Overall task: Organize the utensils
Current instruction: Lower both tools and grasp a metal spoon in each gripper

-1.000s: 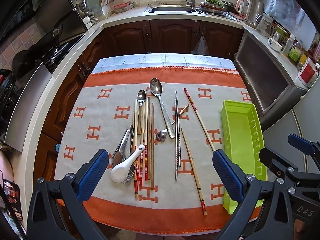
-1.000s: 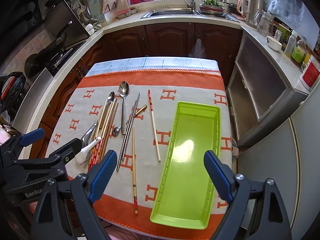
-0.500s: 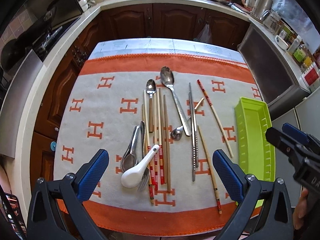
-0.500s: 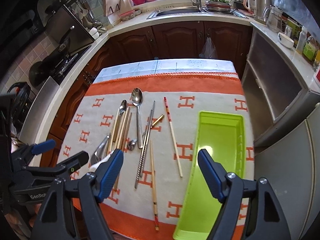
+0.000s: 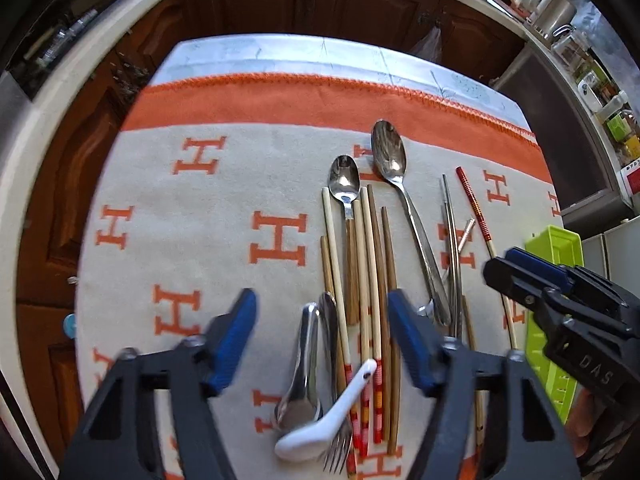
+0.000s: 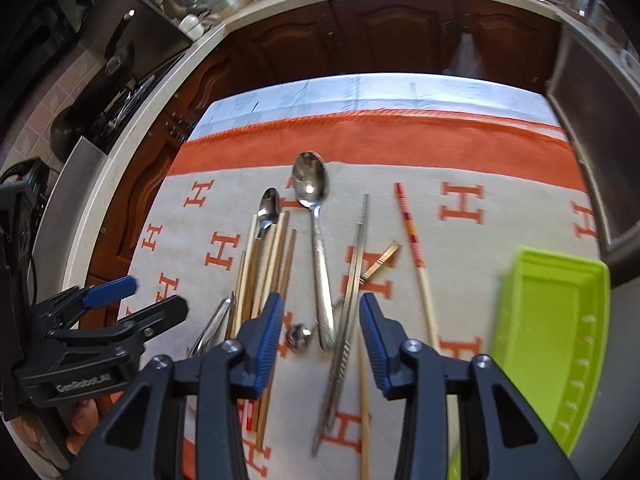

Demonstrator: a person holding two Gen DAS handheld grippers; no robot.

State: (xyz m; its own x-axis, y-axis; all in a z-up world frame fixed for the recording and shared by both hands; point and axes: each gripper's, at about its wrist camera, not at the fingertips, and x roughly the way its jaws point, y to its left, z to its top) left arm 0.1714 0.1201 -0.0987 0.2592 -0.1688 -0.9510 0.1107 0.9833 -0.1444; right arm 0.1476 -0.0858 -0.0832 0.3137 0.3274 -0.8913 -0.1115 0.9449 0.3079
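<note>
Utensils lie in a row on the H-patterned cloth [image 5: 200, 208]. My left gripper [image 5: 322, 340] hovers over wooden chopsticks [image 5: 372, 248] and two steel handles, its jaws closing with the pads clear of them. A white ceramic spoon [image 5: 320, 430] and a fork [image 5: 339, 450] lie just below it. My right gripper [image 6: 320, 334] hangs over the large steel spoon [image 6: 310, 178], a small spoon bowl [image 6: 298, 338] and steel chopsticks [image 6: 354, 280]. Its jaws are closing too and touch nothing. The empty green tray [image 6: 560, 360] sits at the right.
A red-striped chopstick [image 6: 410, 226] lies alone between the pile and the tray. Dark wooden cabinets [image 6: 360, 40] and a counter ring the table's far side. A stove [image 6: 120, 80] is at the left, and a grey appliance [image 6: 592, 120] stands beside the tray.
Both grippers have dropped and moved forward over the utensils, and the view tilted down. Their jaws have narrowed from wide open. The utensils have not moved.
</note>
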